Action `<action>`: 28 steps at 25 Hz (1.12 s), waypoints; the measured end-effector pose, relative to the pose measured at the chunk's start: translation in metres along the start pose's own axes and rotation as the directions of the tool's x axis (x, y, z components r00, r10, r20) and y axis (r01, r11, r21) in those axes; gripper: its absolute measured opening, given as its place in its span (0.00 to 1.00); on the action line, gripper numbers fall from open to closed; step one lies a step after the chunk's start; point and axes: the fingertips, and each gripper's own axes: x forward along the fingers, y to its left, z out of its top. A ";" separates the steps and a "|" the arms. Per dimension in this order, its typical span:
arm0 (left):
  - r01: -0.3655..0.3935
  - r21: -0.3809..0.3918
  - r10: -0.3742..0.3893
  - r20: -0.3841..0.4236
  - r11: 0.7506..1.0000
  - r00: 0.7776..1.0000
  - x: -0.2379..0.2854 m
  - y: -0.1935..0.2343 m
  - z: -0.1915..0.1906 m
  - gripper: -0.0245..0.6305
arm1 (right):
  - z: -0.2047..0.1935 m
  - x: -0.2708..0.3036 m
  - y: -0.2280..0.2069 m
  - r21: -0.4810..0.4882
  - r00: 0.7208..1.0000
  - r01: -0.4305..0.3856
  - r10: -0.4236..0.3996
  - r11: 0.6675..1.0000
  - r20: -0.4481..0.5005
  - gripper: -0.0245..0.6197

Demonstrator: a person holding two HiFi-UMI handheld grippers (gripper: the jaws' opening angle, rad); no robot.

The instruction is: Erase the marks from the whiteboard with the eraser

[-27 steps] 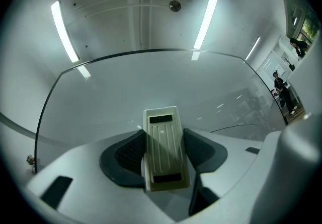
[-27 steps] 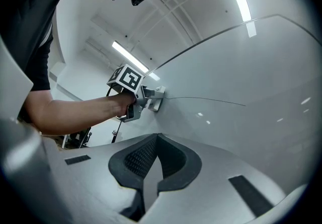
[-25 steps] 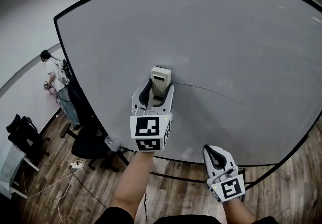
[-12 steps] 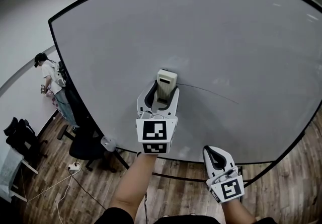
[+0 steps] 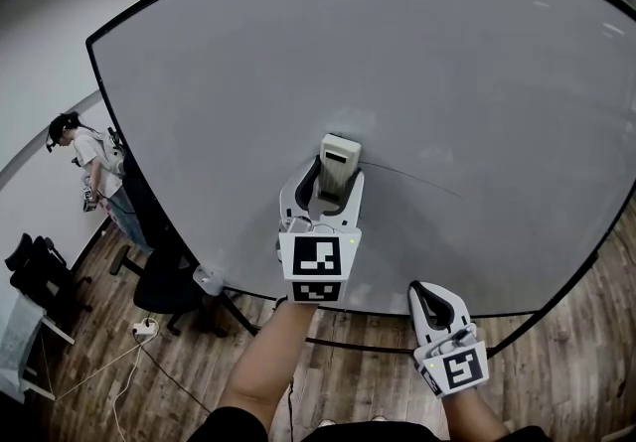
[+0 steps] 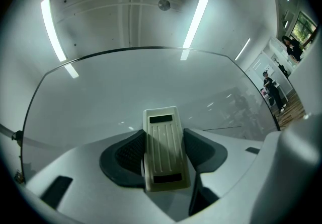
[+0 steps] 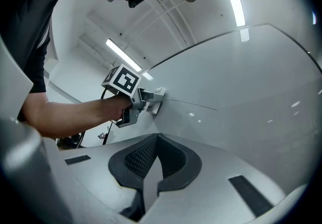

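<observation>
Here the left gripper (image 5: 335, 190) holds the eraser (image 5: 338, 158) against the whiteboard (image 5: 417, 53), mid-frame in the head view
Its jaws are clamped on the beige eraser's sides, and the eraser's far end touches the board at the left end of a thin dark line (image 5: 412, 178) that runs off to the right. The right gripper (image 5: 437, 303) hangs at the lower right, below the board's edge, jaws closed together on nothing. A person (image 5: 84, 157) stands at far left
</observation>
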 end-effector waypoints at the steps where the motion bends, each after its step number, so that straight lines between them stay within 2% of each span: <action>1: 0.005 0.001 -0.005 -0.001 1.000 1.000 0.001 -0.002 0.000 0.44 | 0.001 0.001 -0.001 -0.002 1.000 0.001 -0.001 1.000 0.002 0.07; 5: 0.016 0.010 -0.016 -0.001 1.000 1.000 0.006 0.000 -0.003 0.44 | 0.000 0.011 -0.005 -0.007 1.000 0.012 -0.012 1.000 0.000 0.07; 11: 0.025 0.015 -0.025 -0.003 1.000 1.000 0.007 -0.018 0.001 0.44 | -0.003 -0.002 -0.024 0.002 0.999 0.034 -0.034 0.999 0.006 0.07; 18: 0.013 0.030 -0.013 0.011 0.999 1.000 0.008 -0.022 0.001 0.44 | -0.005 0.003 -0.027 0.010 0.999 0.037 -0.037 0.999 0.019 0.07; 28: 0.045 0.029 -0.045 0.013 0.999 0.999 0.011 -0.039 0.003 0.44 | -0.001 0.002 -0.034 0.014 0.998 0.054 -0.054 0.998 0.035 0.07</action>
